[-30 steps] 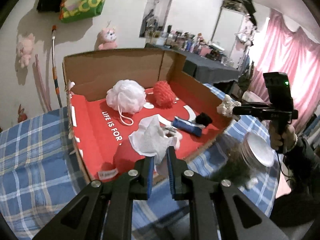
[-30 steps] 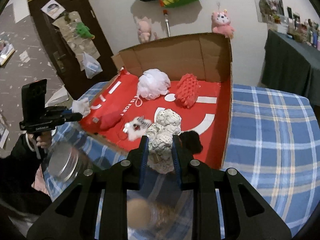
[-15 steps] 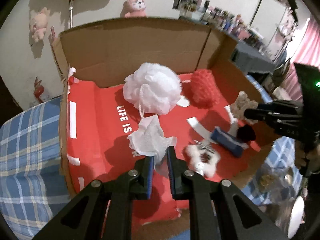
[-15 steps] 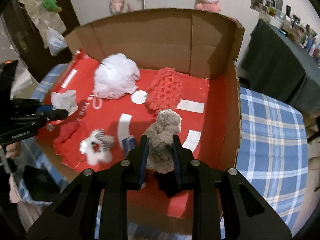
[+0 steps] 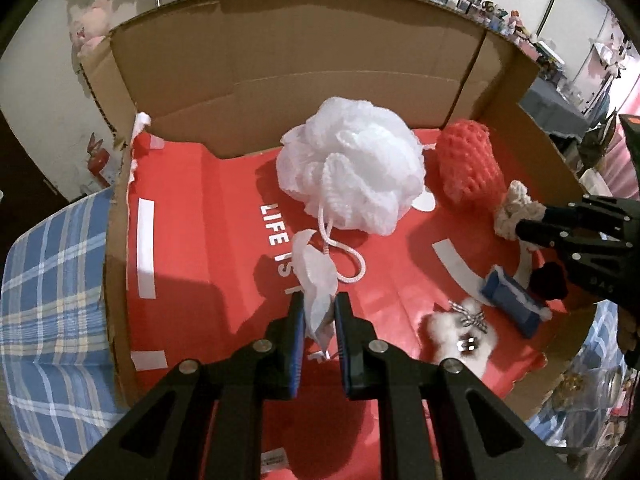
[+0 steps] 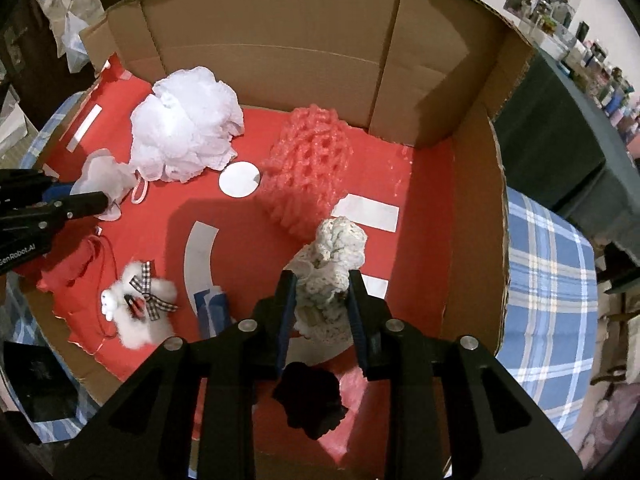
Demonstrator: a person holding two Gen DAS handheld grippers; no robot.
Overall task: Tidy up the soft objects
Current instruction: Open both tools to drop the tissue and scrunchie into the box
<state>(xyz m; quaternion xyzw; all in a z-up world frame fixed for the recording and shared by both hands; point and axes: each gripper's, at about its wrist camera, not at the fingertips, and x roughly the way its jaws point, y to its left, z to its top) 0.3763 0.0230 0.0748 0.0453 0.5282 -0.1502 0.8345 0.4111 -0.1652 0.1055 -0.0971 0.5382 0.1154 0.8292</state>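
While your left tongs [image 5: 316,312] point steeply down over the cardboard box [image 5: 288,56], they are clamped on a crumpled white tissue-like cloth [image 5: 316,280], which hangs just above the box's red floor [image 5: 192,216]. Your right tongs [image 6: 322,296] have a cream crocheted piece [image 6: 332,264] between them; the jaws are easing apart, though the pads look as if they are touching its sides. Directly beneath those tongs a black fuzzy item [image 6: 310,398] lies on the red floor near the front edge. To its left in the right wrist view sit a blue pouch [image 6: 212,308], a white fluffy toy with a checked bow [image 6: 140,308] and a red cloth with a string [image 6: 76,264]. Farther in, the white mesh bath pouf [image 5: 352,172] rests with its cord looped toward your left tongs, and just beside it, to the right, lies the red knitted sponge [image 5: 468,168], both near the box's tall back wall. Beyond the box, the blue plaid table [image 6: 548,280] spreads out on either side.
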